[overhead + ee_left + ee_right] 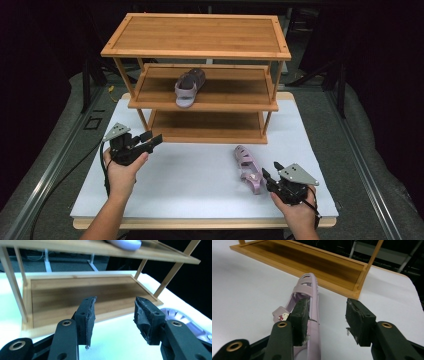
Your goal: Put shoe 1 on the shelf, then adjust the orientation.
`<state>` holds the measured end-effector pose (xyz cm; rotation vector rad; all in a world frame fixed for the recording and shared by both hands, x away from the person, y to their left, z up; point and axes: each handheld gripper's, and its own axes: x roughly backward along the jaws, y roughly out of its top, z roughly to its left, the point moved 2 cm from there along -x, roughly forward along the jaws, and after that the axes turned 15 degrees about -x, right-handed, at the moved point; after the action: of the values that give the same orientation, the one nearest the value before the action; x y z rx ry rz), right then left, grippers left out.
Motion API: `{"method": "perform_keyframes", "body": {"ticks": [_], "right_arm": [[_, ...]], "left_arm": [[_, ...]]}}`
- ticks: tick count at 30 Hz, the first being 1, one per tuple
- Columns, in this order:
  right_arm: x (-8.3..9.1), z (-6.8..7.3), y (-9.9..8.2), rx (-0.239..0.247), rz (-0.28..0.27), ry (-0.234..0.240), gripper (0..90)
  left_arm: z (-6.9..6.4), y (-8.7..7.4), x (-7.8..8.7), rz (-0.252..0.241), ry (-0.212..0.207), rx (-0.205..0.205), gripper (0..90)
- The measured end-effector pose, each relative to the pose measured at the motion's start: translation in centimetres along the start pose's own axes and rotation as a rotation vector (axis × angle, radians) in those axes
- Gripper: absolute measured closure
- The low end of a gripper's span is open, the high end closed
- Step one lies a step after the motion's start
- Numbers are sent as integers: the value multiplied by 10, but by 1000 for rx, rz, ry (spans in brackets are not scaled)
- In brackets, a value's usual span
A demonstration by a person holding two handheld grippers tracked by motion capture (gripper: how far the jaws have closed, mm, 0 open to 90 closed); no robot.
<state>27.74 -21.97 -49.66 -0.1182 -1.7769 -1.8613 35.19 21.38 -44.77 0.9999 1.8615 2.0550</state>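
Observation:
A lilac sandal lies on its side on the white table, right of the middle. My right gripper is at its heel end and stands open. In the right gripper view the sandal runs away from me, with the left pad against its inner side and the right pad off to its right over bare table. A second, darker purple sandal rests on the middle shelf of the wooden rack. My left gripper hovers open at the table's left, empty, facing the bottom shelf.
The three-tier bamboo rack takes up the table's far half; its top shelf is bare. Its thin posts stand at the corners. The table sandal's toe shows at the right of the left gripper view.

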Motion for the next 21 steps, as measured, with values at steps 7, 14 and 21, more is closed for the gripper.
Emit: {"method": "perform_keyframes", "body": {"ticks": [7, 14, 21], "right_arm": [[-5, 10, -4, 21, 43, 64, 565], [-9, 21, -9, 16, 119, 119, 599], [-12, 23, -13, 29, 157, 130, 613]], "left_arm": [[0, -8, 2, 8, -13, 5, 499], [-2, -16, -1, 37, -20, -6, 496], [0, -16, 1, 29, -13, 7, 495]]}}
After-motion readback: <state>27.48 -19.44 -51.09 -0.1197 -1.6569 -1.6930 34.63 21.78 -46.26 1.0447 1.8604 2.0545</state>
